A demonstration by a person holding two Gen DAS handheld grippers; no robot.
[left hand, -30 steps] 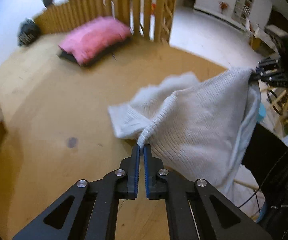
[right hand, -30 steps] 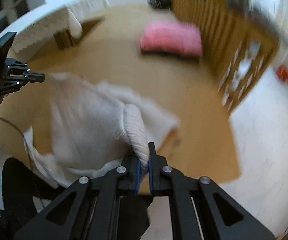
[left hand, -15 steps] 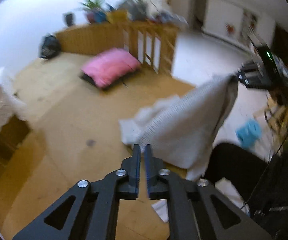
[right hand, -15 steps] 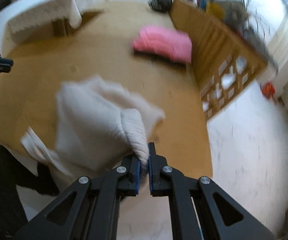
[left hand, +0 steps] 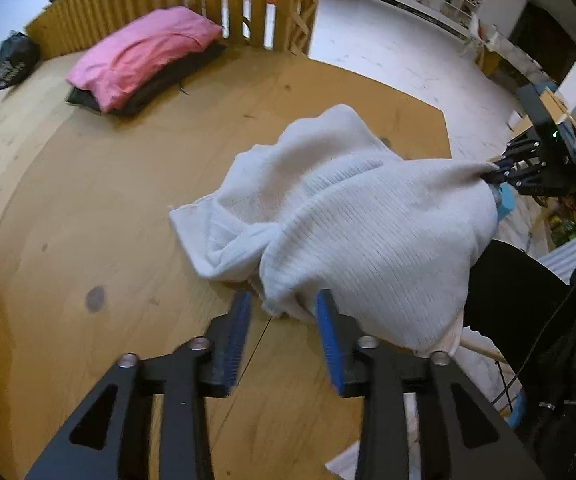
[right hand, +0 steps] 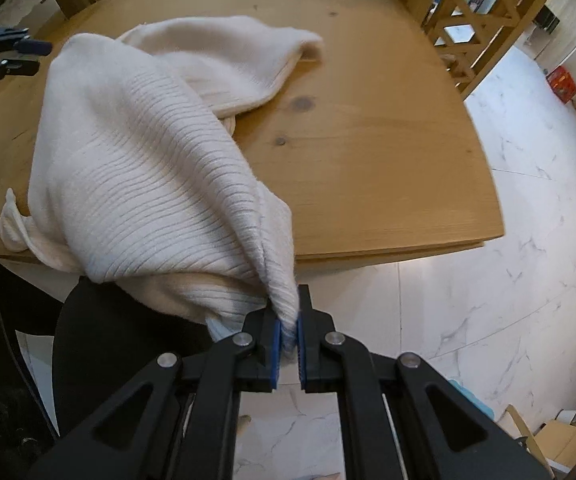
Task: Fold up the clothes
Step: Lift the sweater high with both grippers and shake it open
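Left wrist view: left gripper [left hand: 283, 312] jaws just opened, sweater [left hand: 368, 216] corner released ahead; right gripper [right hand: 286, 336] pinches opposite corner.

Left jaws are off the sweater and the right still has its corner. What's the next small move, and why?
Probably lower the right gripper toward the table and let go. It is shut on a corner of the sweater out past the table's edge. The left gripper has just been opening; cloth lies between its pads without being pinched. One raised corner keeps the sweater bunched, not flat.
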